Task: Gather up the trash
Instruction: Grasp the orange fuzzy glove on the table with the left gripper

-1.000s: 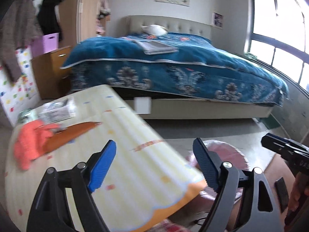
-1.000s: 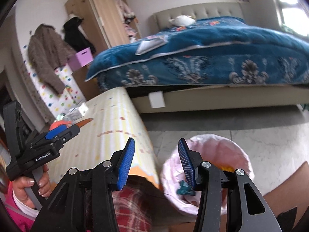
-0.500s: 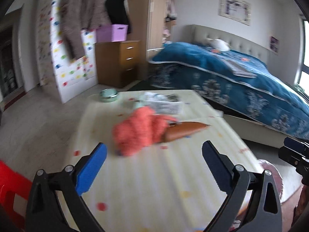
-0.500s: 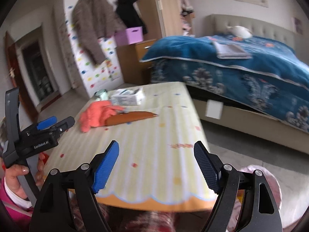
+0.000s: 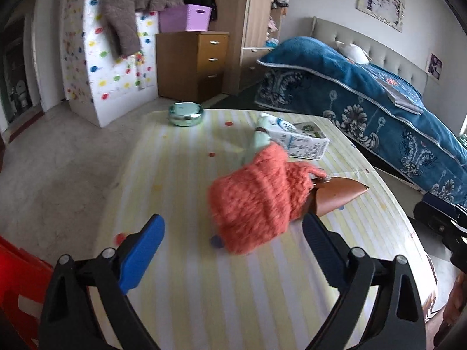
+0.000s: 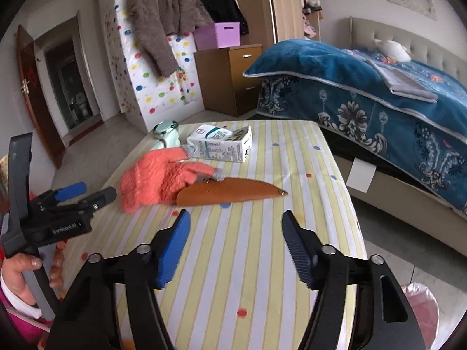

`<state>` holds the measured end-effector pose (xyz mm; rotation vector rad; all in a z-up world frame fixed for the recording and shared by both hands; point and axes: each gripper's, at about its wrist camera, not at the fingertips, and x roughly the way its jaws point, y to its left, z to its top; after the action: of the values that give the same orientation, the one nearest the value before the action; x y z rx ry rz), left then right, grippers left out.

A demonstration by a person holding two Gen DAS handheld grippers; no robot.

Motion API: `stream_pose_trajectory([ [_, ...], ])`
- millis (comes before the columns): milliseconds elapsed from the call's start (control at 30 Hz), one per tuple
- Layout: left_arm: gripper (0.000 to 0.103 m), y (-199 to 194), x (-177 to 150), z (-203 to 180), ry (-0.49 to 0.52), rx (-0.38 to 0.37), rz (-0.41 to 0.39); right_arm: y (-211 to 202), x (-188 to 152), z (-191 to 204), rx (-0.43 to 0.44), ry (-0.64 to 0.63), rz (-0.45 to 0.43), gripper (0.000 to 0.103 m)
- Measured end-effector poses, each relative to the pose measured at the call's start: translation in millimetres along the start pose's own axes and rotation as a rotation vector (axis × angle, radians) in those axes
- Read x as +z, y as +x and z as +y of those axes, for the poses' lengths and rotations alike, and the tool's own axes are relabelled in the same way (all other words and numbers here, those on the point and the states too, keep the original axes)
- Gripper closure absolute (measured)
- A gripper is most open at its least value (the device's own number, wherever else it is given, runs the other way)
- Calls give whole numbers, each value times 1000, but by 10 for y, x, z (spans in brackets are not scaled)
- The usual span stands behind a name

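Note:
On the yellow striped table (image 5: 186, 291) lie an orange fuzzy glove (image 5: 256, 195) (image 6: 157, 178), a brown leather sheath (image 6: 230, 194) (image 5: 338, 194) and a white milk carton (image 6: 221, 145) (image 5: 297, 140). My left gripper (image 5: 232, 233) (image 6: 84, 194) is wide, its jaws closing. The glove lies just ahead of its fingertips, and no pad presses on it. My right gripper (image 6: 236, 221) hovers over bare cloth in front of the sheath, jaws closing with nothing between them. It shows at the right edge of the left wrist view (image 5: 437, 215).
A round teal tin (image 5: 185, 113) (image 6: 165, 128) sits at the table's far edge beside a mint-green item (image 6: 169, 141). A pink-lined bin (image 6: 420, 306) stands on the floor at the right. The bed (image 6: 379, 93), a drawer chest (image 5: 189, 64) and a red chair (image 5: 17, 277) surround the table.
Both views swung from the pink-lined bin and bed round to the table, and the glove, sheath and carton now sit close ahead. The right jaws widened, then narrowed again.

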<state>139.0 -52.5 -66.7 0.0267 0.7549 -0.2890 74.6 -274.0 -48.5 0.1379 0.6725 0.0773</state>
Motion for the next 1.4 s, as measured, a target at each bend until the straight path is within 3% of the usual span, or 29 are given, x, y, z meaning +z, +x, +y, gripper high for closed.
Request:
stream_pose_trajectory([
  [133, 20, 211, 81, -139, 26, -14, 27, 84, 12, -40, 8, 11, 18, 52],
  [267, 31, 372, 81, -218, 64, 48, 64, 67, -12, -67, 14, 14, 31, 52],
  [367, 53, 328, 21, -206, 72, 59, 73, 40, -13, -96, 16, 13, 29, 52],
  [400, 66, 284, 0, -191, 71, 55, 71, 10, -26, -90, 16, 12, 25, 52],
  [500, 76, 50, -41, -156, 59, 37, 29, -66, -61, -81, 23, 14, 13, 52],
  [733, 80, -635, 40, -272, 108, -53, -124, -338, -130, -82, 37, 26, -35, 52],
  [900, 79, -1093, 148, -282, 75, -69, -222, -478, -139, -128, 57, 52, -45, 52],
  [1100, 79, -1279, 199, -145, 42, 7, -263, -521, -119, -36, 82, 35, -43, 52],
  [1267, 79, -1120, 194, 107, -10, 74, -232, -383, -85, 86, 109, -1, -28, 52],
  [1400, 79, -966, 181, 299, -36, 118, -217, -215, -7, 220, 120, -14, -12, 64],
])
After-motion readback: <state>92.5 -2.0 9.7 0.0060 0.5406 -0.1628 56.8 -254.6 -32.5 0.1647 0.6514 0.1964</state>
